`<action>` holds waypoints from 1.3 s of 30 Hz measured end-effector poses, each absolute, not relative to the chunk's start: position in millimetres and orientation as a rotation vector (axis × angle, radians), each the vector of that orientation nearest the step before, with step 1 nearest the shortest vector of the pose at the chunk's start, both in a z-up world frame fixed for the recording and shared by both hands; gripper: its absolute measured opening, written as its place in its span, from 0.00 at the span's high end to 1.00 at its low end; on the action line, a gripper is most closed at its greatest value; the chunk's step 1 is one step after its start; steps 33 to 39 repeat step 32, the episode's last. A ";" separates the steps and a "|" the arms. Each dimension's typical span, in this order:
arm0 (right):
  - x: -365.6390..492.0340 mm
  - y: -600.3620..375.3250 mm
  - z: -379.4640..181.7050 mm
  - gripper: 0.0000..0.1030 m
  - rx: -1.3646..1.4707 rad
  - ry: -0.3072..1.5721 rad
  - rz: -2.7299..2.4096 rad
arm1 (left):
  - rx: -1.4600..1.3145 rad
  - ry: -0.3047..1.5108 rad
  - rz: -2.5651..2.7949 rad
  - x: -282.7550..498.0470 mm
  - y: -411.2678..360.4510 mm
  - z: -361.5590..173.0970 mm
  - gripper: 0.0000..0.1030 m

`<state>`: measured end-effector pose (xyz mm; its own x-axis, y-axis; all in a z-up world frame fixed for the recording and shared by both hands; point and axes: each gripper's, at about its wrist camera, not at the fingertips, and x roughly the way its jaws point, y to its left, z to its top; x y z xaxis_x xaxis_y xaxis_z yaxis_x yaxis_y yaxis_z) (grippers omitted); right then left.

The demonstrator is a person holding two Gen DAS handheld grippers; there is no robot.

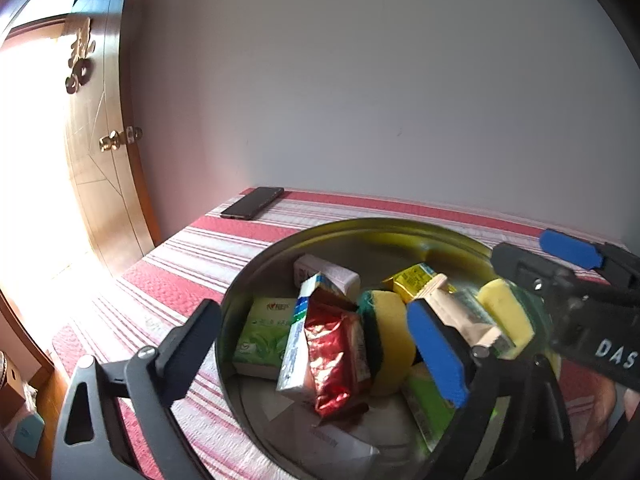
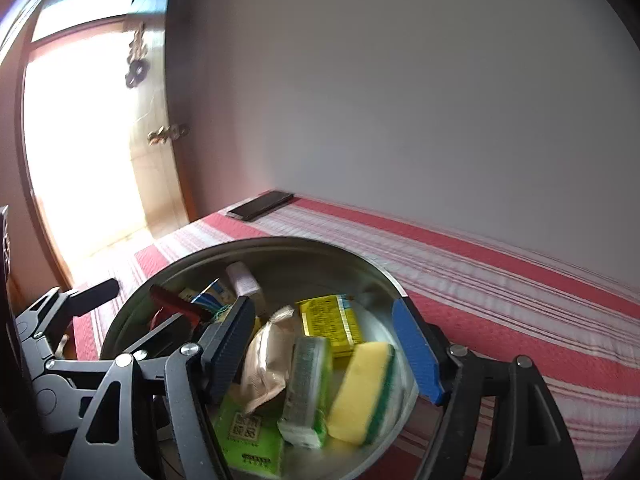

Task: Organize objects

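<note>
A round metal tin stands on a red and white striped cloth and holds several small things. Among them are a green tissue pack, a red foil packet, a blue and white box, a yellow and green sponge and a yellow packet. My left gripper hangs open over the tin's left half, its fingers wide of the foil packet. My right gripper is open over the tin, above a beige packet, a green and white pack and a second sponge.
A dark phone lies at the cloth's far left corner beside the white wall. A wooden door with a brass knob stands open on the left, bright light behind it. Striped cloth stretches to the right of the tin.
</note>
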<state>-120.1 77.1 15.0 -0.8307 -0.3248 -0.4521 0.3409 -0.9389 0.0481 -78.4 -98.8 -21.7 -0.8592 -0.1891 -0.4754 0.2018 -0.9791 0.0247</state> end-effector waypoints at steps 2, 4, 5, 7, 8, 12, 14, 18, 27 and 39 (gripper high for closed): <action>-111.6 82.5 19.0 0.28 0.644 0.026 -2.721 | 0.714 0.048 -2.866 -72.2 -97.6 -15.9 0.03; -103.3 87.0 23.8 0.27 0.632 0.025 -2.731 | 0.696 0.029 -2.882 -65.1 -94.7 -9.9 0.00; -97.5 88.3 26.5 0.26 0.622 0.035 -2.739 | 0.689 0.019 -2.882 -62.3 -94.0 -7.9 0.00; -89.2 91.1 31.2 0.24 0.597 0.041 -2.750 | 0.671 -0.015 -2.871 -55.7 -93.1 -3.8 0.00; -86.2 92.4 33.2 0.23 0.589 0.039 -2.753 | 0.665 -0.025 -2.864 -52.4 -94.5 -2.8 0.00; -71.7 94.7 37.7 0.22 0.575 0.019 -2.745 | 0.704 0.008 -2.847 -44.2 -107.9 -0.6 0.00; -67.2 92.6 38.7 0.22 0.571 0.023 -2.743 | 0.703 0.011 -2.878 -40.0 -113.3 1.1 0.00; -59.9 83.8 39.8 0.22 0.569 0.054 -2.722 | 0.689 0.015 -2.883 -32.0 -118.5 5.1 0.00; -53.0 71.5 41.9 0.22 0.555 0.100 -2.698 | 0.658 -0.005 -2.864 -26.1 -121.8 5.6 0.00; -51.4 70.3 42.1 0.22 0.555 0.093 -2.701 | 0.641 -0.014 -2.871 -23.1 -121.3 6.9 0.00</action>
